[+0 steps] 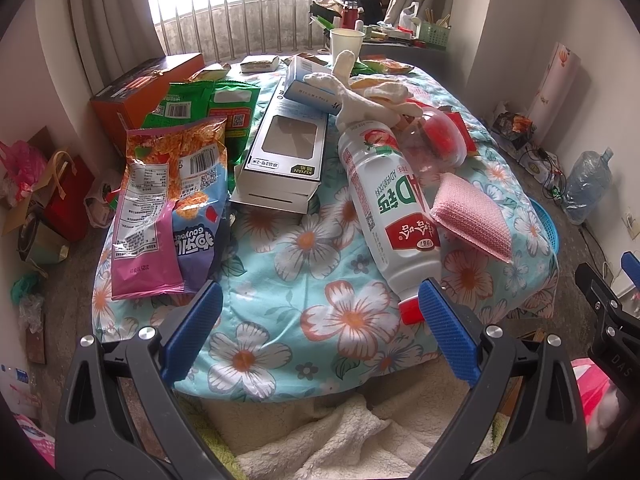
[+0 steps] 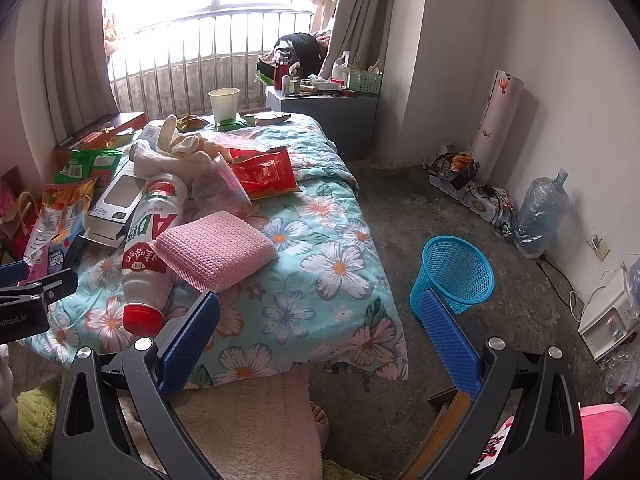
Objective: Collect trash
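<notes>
Bottle [image 1: 384, 208] lies on floral quilt [image 1: 280, 280]; left claw [image 1: 320, 320] spread, empty.

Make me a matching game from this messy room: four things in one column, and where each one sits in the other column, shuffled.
Things:
1. white drink bottle
2. blue mesh wastebasket
3. paper cup
4. large water jug

Places:
A. on the floor against the right wall
B. upright at the far end of the floral quilt
C. lying on its side on the quilt, red cap toward the camera
D. on the bare floor right of the quilt-covered surface

Pairs: 1-C, 2-D, 3-B, 4-A
</notes>
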`<state>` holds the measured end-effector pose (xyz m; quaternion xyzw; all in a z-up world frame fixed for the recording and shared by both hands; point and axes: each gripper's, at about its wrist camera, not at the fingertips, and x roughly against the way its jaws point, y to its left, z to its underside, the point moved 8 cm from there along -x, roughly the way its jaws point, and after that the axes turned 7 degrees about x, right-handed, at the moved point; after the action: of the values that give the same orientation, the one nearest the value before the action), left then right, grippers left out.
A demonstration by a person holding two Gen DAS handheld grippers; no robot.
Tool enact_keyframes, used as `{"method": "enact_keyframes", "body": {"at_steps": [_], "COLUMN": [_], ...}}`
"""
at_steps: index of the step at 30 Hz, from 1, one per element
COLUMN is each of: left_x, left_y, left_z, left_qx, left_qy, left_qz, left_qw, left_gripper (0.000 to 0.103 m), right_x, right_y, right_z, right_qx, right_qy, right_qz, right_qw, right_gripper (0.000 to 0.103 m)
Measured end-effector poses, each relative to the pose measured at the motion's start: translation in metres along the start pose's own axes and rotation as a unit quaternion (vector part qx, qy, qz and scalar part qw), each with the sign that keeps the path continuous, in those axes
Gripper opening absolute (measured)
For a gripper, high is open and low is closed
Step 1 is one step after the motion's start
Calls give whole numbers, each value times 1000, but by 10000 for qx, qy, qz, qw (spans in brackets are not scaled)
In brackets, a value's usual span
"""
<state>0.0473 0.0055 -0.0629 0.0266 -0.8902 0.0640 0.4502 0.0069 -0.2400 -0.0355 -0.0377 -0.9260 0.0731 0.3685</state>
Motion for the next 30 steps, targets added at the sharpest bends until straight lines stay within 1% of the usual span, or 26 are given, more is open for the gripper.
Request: {"method": "enact_keyframes", "body": {"at_steps": [18, 22, 30], "left_x": [-3, -5, -9], "left_y": [1, 2, 7], "left_z": [5, 10, 1], "left_qx": [-3, -5, 117], "left_qy": [46, 74, 83], "left_qz": [7, 11, -22], "left_qw": [10000, 10000, 9999], "left_gripper": [94, 94, 94], "right_x": [0, -2, -7], "right_y": [2, 6, 11], "right_z": [0, -1, -9], "right_qx": [-22, -39, -164], "right_qy": [6, 47, 46], "right_qz": [-41, -114, -389], "right_qw": [10000, 9999, 9991], "right_gripper": [97, 97, 97]}}
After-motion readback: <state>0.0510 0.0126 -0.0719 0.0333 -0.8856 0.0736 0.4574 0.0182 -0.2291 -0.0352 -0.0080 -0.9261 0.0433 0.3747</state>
